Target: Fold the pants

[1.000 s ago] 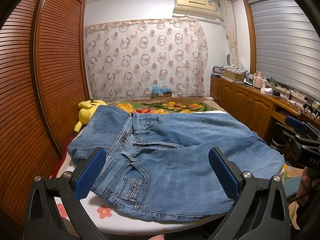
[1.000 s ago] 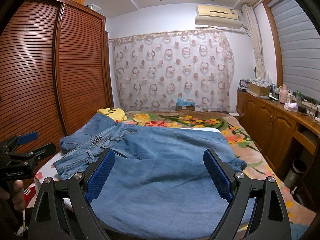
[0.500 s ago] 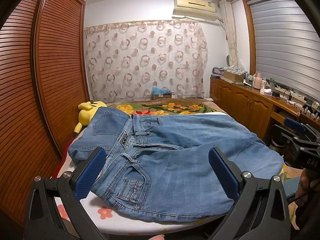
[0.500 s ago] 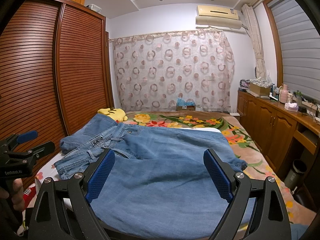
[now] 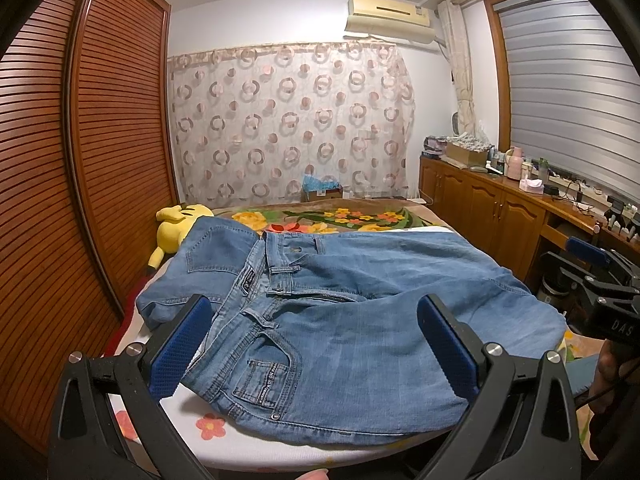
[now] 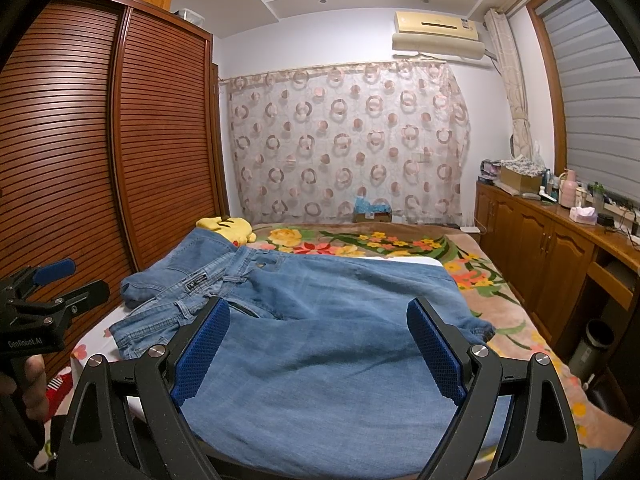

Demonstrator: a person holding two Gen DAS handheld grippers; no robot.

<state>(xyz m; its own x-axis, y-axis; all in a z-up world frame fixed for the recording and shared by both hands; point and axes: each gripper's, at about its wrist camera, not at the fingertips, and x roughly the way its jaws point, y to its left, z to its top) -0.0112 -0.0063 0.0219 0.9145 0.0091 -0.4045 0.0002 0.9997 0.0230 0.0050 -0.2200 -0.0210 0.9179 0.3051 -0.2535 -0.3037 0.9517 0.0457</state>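
Two hand-held grippers are hovering at the near edge of the bed (image 5: pixel 224 446), both with blue pads spread wide apart and gripping nothing. The left hand-held gripper (image 5: pixel 310 346) is looking over the waistband end of the jeans (image 5: pixel 360 320), while the right hand-held gripper (image 6: pixel 318 350) is facing the leg fabric. The jeans are lying across the bed, waistband toward 10 o'clock, near a yellow plush toy (image 5: pixel 176 228).
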